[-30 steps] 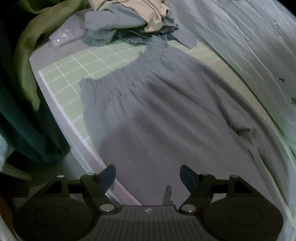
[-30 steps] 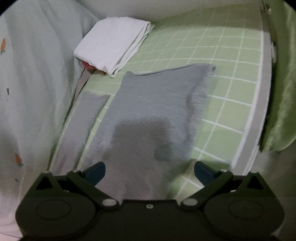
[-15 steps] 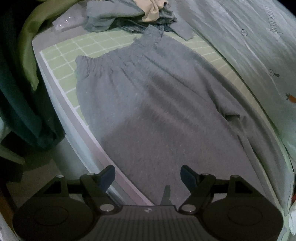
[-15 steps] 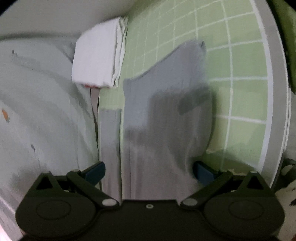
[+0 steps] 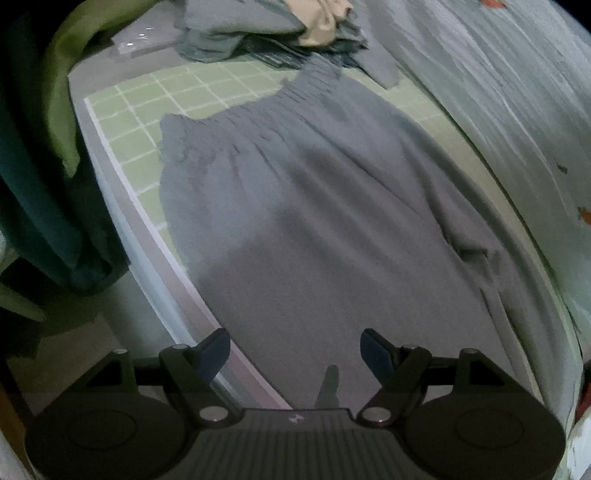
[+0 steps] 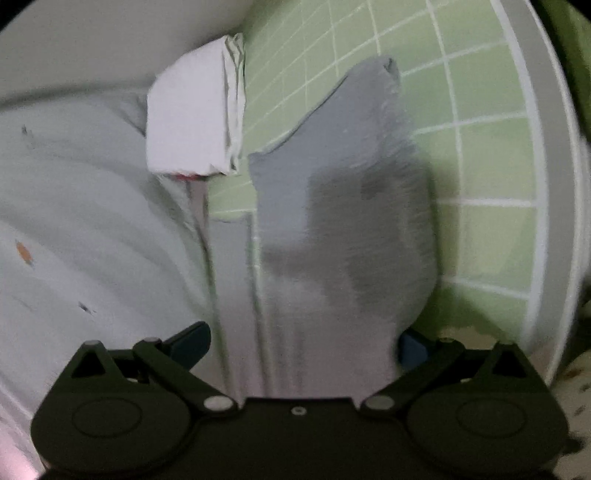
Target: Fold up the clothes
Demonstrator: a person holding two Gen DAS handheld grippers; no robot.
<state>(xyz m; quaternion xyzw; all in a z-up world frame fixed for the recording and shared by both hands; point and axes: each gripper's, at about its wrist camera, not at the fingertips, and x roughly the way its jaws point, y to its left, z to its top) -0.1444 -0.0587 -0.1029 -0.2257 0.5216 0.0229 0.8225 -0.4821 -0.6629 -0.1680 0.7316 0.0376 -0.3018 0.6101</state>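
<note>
Grey trousers [image 5: 317, 229] lie flat on the green gridded mat [image 5: 147, 107], their gathered waistband at the far end in the left wrist view. My left gripper [image 5: 295, 350] hovers open over the leg part, with nothing between its fingers. In the right wrist view the grey leg end [image 6: 354, 206] runs away from me across the mat [image 6: 487, 158]. My right gripper [image 6: 303, 343] is open above it, and the cloth hides part of the right fingertip. I cannot tell whether it touches the cloth.
A pile of unfolded clothes [image 5: 266, 29] lies beyond the waistband. A folded white garment [image 6: 192, 110] rests at the mat's far left corner. A pale printed sheet [image 5: 517, 103] borders one long side. The mat's grey edge [image 6: 546, 177] and green fabric [image 5: 59, 103] border the other.
My left gripper drew back slightly, so the waistband sits lower in its view. The right gripper turned and moved closer over the leg end. Both stayed open.
</note>
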